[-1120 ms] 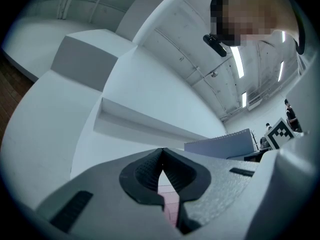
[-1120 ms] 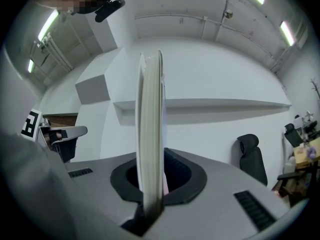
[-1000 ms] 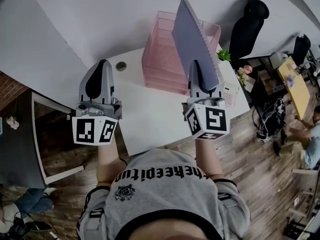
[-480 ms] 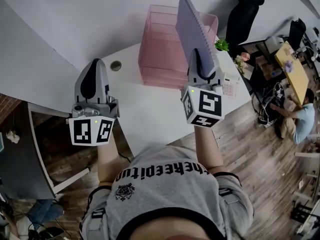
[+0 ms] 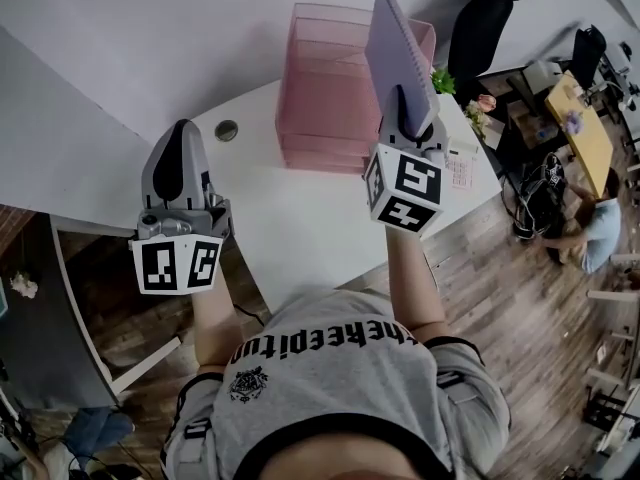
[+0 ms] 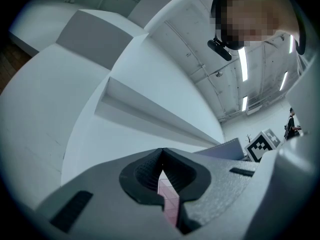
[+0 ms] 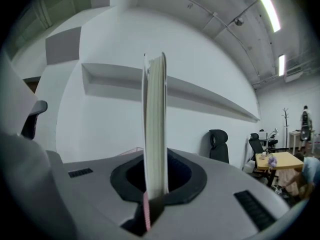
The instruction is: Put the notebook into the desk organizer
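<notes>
While the notebook [image 5: 393, 48] stands upright, clenched edge-on in the right gripper's [image 5: 408, 118] jaws beside the pink desk organizer [image 5: 320, 98] on the tabletop [image 5: 300, 218], insertion is not yet done. The left gripper's [image 5: 178, 153] jaws are closed together and empty.

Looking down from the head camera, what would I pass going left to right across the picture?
The left gripper, round desk hole, pink organizer, notebook, black chair, yellow table.
</notes>
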A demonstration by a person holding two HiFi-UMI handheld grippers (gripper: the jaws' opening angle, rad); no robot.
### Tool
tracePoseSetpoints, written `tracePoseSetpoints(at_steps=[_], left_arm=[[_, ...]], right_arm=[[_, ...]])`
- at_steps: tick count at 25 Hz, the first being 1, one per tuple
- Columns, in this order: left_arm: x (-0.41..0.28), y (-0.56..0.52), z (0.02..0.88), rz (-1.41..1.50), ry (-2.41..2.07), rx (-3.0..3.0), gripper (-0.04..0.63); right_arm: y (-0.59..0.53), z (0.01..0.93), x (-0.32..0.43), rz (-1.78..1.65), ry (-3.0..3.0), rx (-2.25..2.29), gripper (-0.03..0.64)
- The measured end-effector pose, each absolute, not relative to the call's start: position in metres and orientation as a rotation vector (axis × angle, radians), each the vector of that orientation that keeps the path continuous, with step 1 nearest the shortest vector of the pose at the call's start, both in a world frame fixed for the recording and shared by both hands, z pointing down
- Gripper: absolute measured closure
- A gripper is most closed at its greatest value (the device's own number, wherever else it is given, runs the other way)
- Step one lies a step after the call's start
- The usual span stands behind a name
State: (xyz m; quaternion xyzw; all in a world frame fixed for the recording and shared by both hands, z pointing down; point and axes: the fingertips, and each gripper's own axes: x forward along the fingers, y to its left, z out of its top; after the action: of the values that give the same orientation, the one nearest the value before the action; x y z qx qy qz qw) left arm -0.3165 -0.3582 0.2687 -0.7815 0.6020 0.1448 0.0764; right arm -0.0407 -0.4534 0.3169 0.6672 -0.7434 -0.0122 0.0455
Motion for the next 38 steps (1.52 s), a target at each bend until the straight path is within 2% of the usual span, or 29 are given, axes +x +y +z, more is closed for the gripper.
tracePoseSetpoints(at_steps=[13,28,38], left_arm=[[-0.338,-0.37,0.284,0.447,1.837,-2.35,0.592],[-0.346,-0.365,0.287,0.452,1.868,-2.33,0.592],[-0.348,-0.366,0.29,0.451,1.877,-2.334,0.592]], right_arm=[[-0.48,0.335,-0.051,-0.211,-2.014,2.024,0.584],[-0.483,0.378,-0.112,-0.427,-1.921,1.552,0.584],[-0.49,0.413,-0.121,-0.452,-1.831,1.322,0.581]])
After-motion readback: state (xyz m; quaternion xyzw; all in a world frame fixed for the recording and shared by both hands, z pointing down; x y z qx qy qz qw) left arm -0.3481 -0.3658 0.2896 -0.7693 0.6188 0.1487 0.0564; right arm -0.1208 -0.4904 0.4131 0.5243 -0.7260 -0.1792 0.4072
